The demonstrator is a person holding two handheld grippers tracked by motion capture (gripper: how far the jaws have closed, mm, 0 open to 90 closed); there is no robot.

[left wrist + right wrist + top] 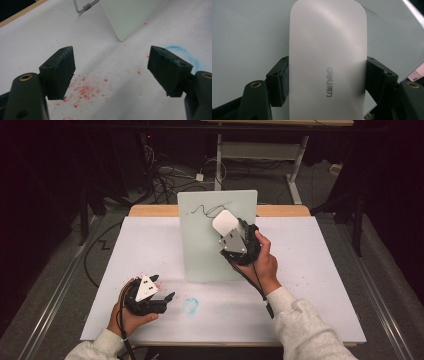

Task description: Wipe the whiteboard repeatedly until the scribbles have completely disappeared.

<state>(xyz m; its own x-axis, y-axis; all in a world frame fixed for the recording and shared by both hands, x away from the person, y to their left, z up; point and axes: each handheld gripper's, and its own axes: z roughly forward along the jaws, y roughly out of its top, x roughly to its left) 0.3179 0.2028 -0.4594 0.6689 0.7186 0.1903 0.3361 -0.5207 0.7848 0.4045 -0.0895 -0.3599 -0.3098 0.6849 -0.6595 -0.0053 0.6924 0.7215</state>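
Note:
A pale green whiteboard (210,235) stands upright on the white table (310,285), with a black scribble (207,210) near its top. My right gripper (235,234) is shut on a white board eraser (225,221) and holds it against the board's upper right, just below the scribble. In the right gripper view the eraser (327,50) sits clamped between both jaws, the board (244,45) behind it. My left gripper (162,289) rests low at the table's front left, open, with nothing between its fingers (58,71).
Red crumbs (85,90) lie scattered on the table under the left gripper. A blue smudge (190,305) marks the table in front of the board. The board's wire stand (85,7) shows behind it. Cables lie on the floor beyond the table.

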